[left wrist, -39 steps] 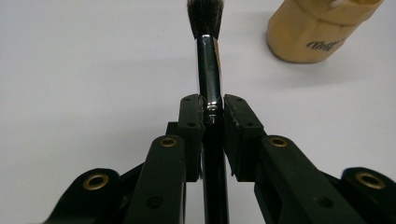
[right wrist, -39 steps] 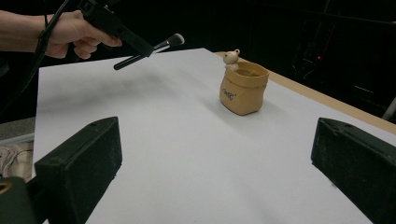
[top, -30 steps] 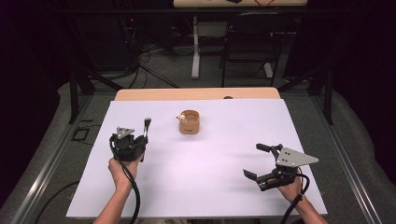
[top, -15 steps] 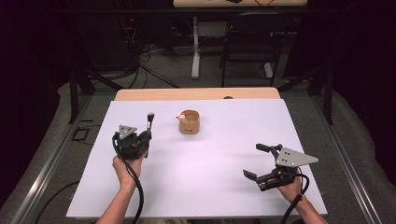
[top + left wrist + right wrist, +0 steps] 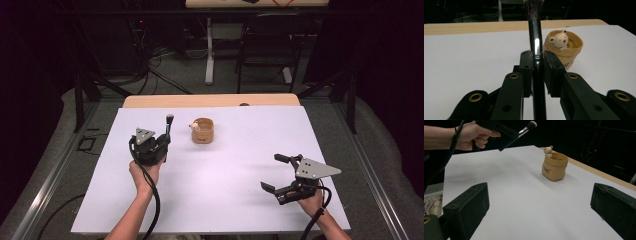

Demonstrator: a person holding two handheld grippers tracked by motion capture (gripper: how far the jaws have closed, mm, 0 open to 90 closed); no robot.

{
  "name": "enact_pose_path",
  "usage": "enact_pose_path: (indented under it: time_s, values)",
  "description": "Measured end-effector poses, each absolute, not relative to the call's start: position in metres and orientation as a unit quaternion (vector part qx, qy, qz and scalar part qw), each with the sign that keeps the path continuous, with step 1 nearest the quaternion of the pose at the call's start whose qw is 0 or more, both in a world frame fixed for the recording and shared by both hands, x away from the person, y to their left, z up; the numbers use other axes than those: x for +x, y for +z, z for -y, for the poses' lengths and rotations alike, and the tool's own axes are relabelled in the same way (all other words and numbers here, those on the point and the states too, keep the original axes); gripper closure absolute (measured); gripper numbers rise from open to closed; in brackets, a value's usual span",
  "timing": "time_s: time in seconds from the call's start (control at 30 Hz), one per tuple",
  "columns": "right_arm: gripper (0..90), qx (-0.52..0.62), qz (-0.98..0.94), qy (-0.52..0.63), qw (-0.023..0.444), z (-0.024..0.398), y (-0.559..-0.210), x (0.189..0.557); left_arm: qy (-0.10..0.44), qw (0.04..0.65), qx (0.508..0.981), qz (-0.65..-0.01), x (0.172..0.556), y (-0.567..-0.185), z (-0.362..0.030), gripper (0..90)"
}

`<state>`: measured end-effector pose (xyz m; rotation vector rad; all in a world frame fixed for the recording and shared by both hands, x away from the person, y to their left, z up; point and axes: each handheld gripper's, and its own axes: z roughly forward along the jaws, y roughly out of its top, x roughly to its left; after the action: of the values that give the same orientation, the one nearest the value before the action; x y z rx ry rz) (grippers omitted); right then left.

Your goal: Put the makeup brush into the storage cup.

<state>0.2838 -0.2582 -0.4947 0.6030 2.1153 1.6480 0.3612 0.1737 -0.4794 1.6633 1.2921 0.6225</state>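
A: The left tongs (image 5: 535,66) are clamped tight on the black handle of a makeup brush (image 5: 535,40), which stands bristles up and leans a little toward the far edge of the table (image 5: 210,190). The grip sits low on the handle, near the metal collar.

B: And the other pair?

A: The right tongs (image 5: 279,174) rest near the table's near right corner with jaws spread wide and nothing between them.

B: Where is the brush meant to go, by the look of it?

A: Most likely into the small tan cup (image 5: 203,131) with a bear figure (image 5: 559,40) on its rim. The cup stands on the white sheet toward the far edge, about midway across. The brush is held above the table to the cup's left, a short way off, not touching it.

B: So how should the person manage it?

A: Carry the brush over the mouth, handle end lowest, clear of the bear on the rim. The cup looks light and soft-sided, so a knock on its wall could tip it. Lower the handle until it finds the bottom, then let the jaws part slowly so the brush leans on the rim instead of dropping.
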Motion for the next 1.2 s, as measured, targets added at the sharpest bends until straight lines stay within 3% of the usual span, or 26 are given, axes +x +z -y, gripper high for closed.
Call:
enact_pose_path:
  time_s: [1.2]
  values:
    - [1.8, 0.216, -0.756, 0.587, 0.192, 0.258, -0.495, 0.284, 0.266, 0.504, 0.662, -0.487, 0.398, -0.458, -0.132, 77.6]
